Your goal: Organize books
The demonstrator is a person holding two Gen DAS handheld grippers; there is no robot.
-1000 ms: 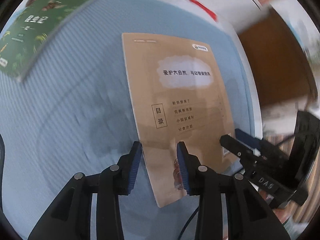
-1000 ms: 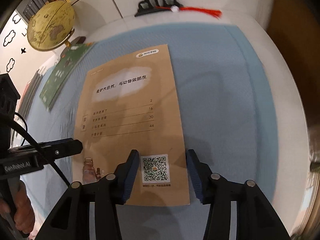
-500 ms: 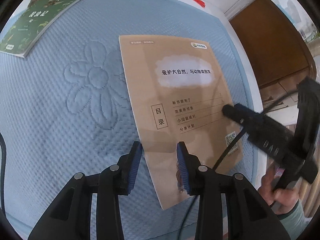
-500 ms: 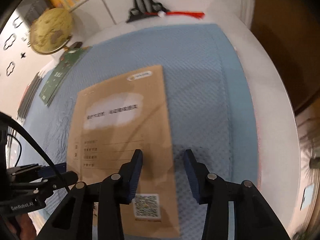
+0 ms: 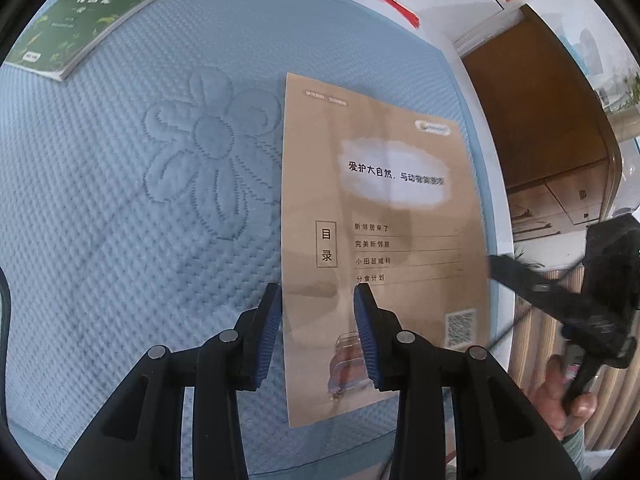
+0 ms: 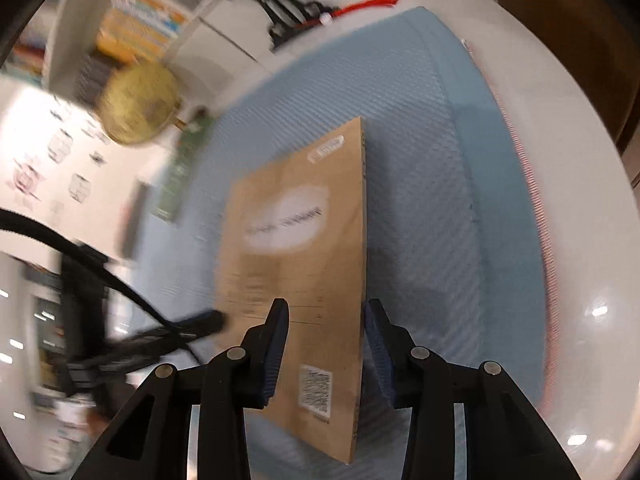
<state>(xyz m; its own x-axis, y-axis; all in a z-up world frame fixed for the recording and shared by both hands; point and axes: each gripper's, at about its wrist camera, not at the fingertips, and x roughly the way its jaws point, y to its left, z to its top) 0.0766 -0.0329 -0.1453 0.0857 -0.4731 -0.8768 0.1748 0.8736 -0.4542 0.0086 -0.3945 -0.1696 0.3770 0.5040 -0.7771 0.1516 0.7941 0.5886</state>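
Tan booklet [image 5: 384,240] lies flat, back cover up, on the blue quilted mat [image 5: 120,240]; printed contents list and QR code face the cameras.

Left tongs [image 5: 316,320]: spread, nothing gripped; left finger over the mat just beside the booklet's left edge, right finger over the cover, so that edge falls in the gap; can't tell whether the pads touch paper or hover.

Right tongs [image 6: 326,344]: also spread, nothing gripped; booklet's near-right part [image 6: 304,264] sits between the fingers, right edge just inside the right finger, QR code down near the left finger; this view is motion-blurred, so contact is unclear.

In the left view the right tongs [image 5: 560,300] show as a black body at the booklet's right edge, with the person's hand [image 5: 568,392] below gripping the handle; in the right view the left tongs [image 6: 168,336] are a blurred dark shape at the booklet's left side.

Green book [image 5: 96,12]: flat on the mat, well ahead and left of the left tongs, apart from the booklet; edge-on strip in the right view [image 6: 184,168].

Mat sits on the white worktop [image 6: 580,240]; beyond it, ahead of the right tongs: globe [image 6: 138,104] to the left, red tassel [image 6: 372,2] on a black stand; shelf books blurred.
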